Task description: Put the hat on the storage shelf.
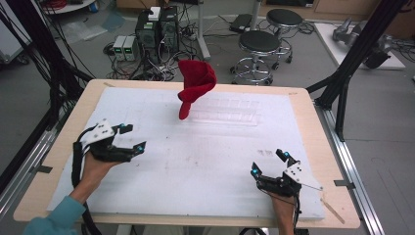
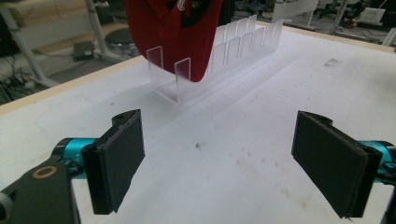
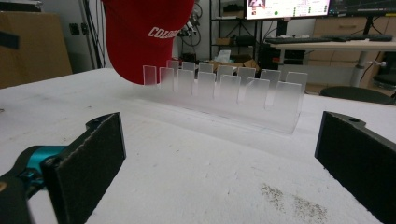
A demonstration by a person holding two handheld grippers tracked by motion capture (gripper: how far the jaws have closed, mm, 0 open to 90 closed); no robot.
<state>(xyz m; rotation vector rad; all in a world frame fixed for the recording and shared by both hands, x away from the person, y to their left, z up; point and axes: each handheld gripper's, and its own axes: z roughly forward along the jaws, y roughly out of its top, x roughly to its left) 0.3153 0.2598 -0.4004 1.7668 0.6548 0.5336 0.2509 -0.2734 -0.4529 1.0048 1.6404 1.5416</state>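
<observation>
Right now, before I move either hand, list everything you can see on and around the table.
Red fabric baseball cap: one, red with white lettering, standing in the left end of the rack.
Clear acrylic slotted rack: one, transparent, far middle of the table.
White sheet-covered wooden table: one, white top with a tan rim, lightly smudged.
Black round stools: two, black seats, on the floor beyond the table.
Computer towers: two, dark, on the floor behind the table amid cables.
Left gripper: one, black with teal joints, near left, fingers open, nothing between them.
Right gripper: one, black, near right, fingers open, nothing between them.
</observation>
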